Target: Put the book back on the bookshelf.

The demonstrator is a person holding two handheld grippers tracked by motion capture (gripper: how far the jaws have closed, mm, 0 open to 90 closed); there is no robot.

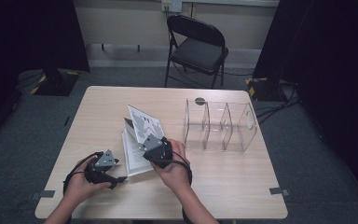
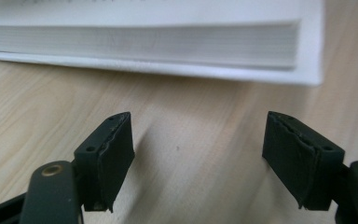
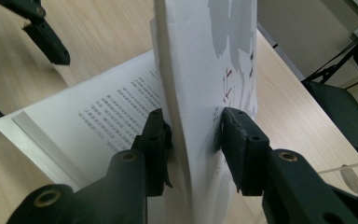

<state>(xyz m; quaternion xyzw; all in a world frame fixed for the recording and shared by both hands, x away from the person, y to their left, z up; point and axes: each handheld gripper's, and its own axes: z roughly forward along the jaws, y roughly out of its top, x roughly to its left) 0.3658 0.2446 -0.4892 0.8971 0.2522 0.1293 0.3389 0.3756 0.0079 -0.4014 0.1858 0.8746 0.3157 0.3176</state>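
Book (image 1: 137, 140) at centre frame lies open on the table (image 1: 223, 186); the right gripper (image 3: 193, 128) pinches its front cover and leading pages, lifting them. The left gripper (image 2: 198, 154) waits at lower left, jaws wide and empty. Next, probably, swing the cover over gently.

Each hand carries black tongs: the left tongs (image 1: 120, 178) and the right tongs (image 1: 142, 145) both bear a grey three-cornered plate on top, dotted with small dark screw holes. A black cable loops back from each body along the wrist. Seen close in the gripper views, the arms are matte black with brass-coloured rivets at the joints, and each ends in a blocky black rubber pad (image 2: 115, 156) with a ragged, worn edge. The forearms are bare, with no sleeves.
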